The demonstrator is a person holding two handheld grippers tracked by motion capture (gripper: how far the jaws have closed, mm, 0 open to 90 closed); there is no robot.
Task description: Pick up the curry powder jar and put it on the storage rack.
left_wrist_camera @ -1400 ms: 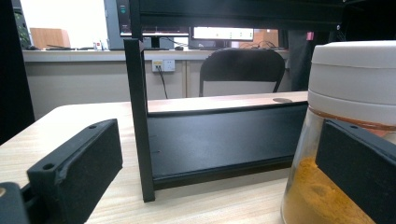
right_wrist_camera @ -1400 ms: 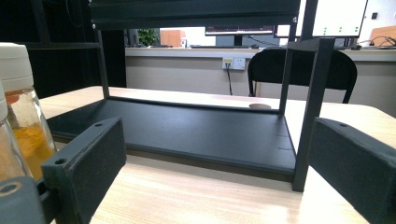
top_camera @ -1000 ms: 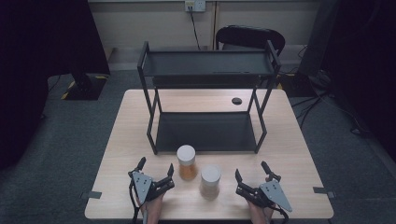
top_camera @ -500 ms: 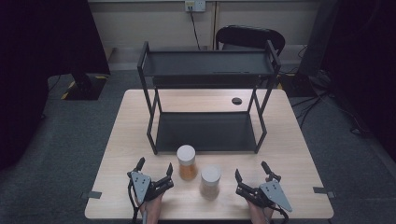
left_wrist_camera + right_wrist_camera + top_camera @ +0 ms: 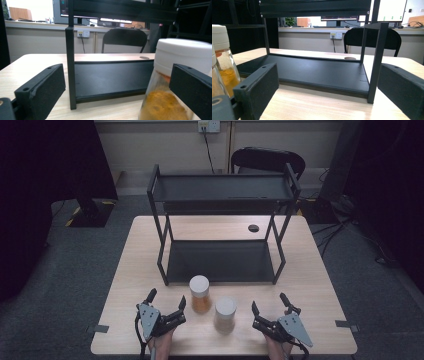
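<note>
Both jars stand near the desk's (image 5: 320, 285) front edge, the orange-filled jar (image 5: 199, 294) just beside the paler jar (image 5: 225, 315), in front of the black rack (image 5: 222, 232). The left hand-held gripper (image 5: 166, 301) and right hand-held gripper (image 5: 270, 305) rest either side, jaws spread wide, gripping nothing. No label or writing is readable on either jar.

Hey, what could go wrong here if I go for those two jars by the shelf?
The orange-filled jar and the paler jar stand close together, so closing the left tool on one may knock the other over. In the left gripper view the orange-filled jar sits off to one side of the open jaws, so a grip could land off-centre. The rack post stands just behind; lifting may clip it.
</note>
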